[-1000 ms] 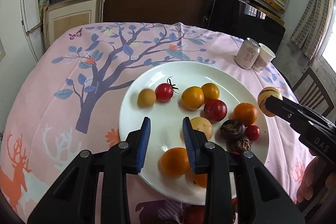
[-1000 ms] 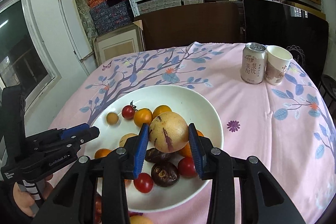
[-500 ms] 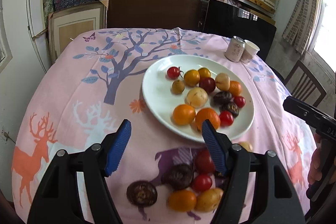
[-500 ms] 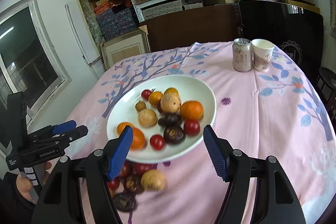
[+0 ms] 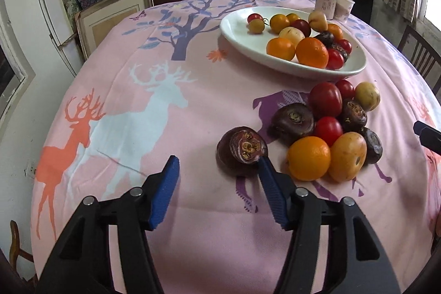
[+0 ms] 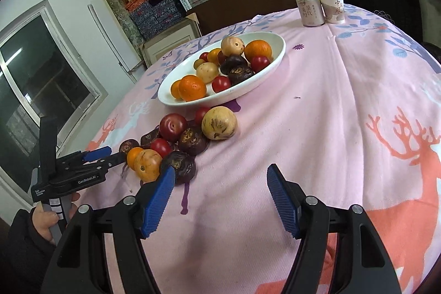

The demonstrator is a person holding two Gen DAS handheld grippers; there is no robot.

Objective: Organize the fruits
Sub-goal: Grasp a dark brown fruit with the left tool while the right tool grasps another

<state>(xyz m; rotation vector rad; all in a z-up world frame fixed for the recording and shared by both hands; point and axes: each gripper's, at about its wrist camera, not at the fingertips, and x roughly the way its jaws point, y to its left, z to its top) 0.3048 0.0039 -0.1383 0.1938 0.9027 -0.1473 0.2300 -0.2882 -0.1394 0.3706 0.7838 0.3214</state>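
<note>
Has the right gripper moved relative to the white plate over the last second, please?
Yes. The right gripper has pulled back from over the white plate towards the near table edge, opened and now empty; the plate lies farther ahead, beyond the loose fruit pile.

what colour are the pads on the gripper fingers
Blue, ribbed pads on black arms; clearest in the right wrist view.

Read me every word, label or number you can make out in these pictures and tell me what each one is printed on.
"GenRobot.AI": white lettering on the side of the left gripper, in the right wrist view.
"中国": brown characters on the paper cup; the smaller print beneath is unreadable.
Drink can: vertical Chinese characters, too blurred to read reliably.
Small white label lower on the left gripper's body: too small to read.
No other text is visible.
</note>
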